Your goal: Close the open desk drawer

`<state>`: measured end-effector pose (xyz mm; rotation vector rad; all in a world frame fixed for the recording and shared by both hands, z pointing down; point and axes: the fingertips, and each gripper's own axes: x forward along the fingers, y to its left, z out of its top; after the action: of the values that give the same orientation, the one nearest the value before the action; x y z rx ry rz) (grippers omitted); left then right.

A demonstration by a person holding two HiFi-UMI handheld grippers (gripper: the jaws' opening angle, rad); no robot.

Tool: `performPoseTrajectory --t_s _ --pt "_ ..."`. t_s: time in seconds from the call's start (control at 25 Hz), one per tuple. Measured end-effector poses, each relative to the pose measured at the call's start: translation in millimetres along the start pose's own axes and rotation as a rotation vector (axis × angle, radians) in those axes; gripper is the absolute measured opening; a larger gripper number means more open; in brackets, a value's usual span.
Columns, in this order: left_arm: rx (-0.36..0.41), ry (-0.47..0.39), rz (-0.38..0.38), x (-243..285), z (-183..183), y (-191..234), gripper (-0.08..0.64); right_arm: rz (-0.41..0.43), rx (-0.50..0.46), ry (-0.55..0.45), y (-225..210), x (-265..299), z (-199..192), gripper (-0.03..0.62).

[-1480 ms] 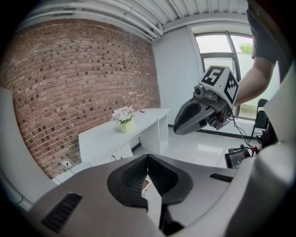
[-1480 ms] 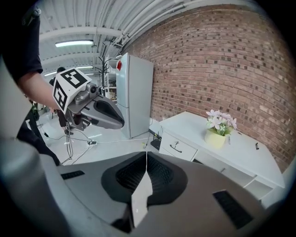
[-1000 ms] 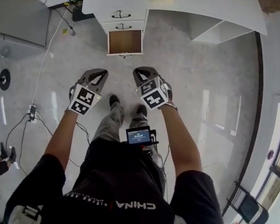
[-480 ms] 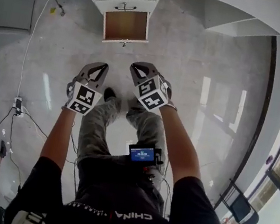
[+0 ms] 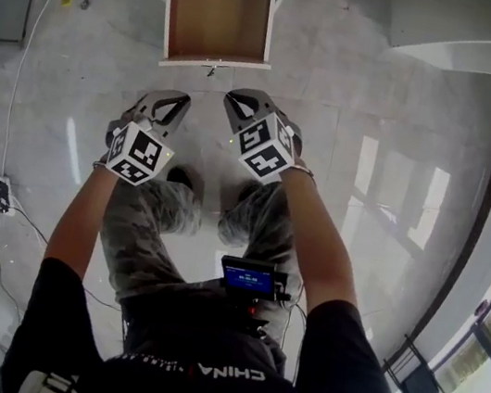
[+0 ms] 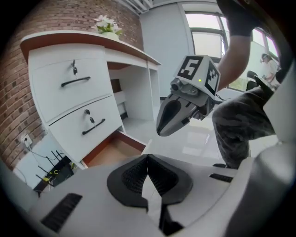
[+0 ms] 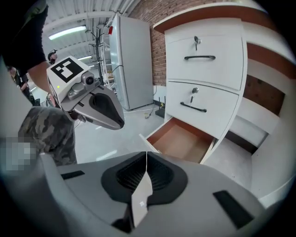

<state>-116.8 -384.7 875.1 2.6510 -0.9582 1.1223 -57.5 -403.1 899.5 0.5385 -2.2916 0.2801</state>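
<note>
Closing in on the open drawer (image 5: pixel 218 24)
The left gripper (image 5: pixel 169 108) and right gripper (image 5: pixel 241 105) are hovering with jaws pressed together, empty and touching nothing; the drawer is sitting just beyond them, nearer than before.

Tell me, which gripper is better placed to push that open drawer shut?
Probably the right gripper: its shut tip sits slightly nearer the open drawer than the left gripper does. Close call.

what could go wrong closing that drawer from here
1. The drawer sits low and is pulled far out; an off-centre push on its front could skew it and jam it.
2. The left gripper and right gripper are both shut and apart from it; their narrow tips might slip off the front.
</note>
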Motion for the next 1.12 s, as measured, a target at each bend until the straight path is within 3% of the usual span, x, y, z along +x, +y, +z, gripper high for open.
performPoseTrajectory --t_s 0.16,0.28,0.6,0.88,1.12 --pt "0.094 0.011 -0.029 52 -40 3 0.012 0.013 -0.098 -0.001 -19 51 -34 0.015" --pt "0.121 0.019 -0.027 82 -62 7 0.012 0.021 -0.134 -0.007 -28 78 -54 0.015" --pt "0.092 -0.004 0.118 132 -92 27 0.012 0.027 -0.217 -0.043 -33 123 -77 0.015" --pt "0.117 0.077 0.152 147 -122 18 0.012 -0.028 -0.361 0.071 -35 136 -101 0.015" --pt "0.093 0.101 0.199 154 -132 26 0.012 -0.064 -0.363 0.085 -35 141 -105 0.015"
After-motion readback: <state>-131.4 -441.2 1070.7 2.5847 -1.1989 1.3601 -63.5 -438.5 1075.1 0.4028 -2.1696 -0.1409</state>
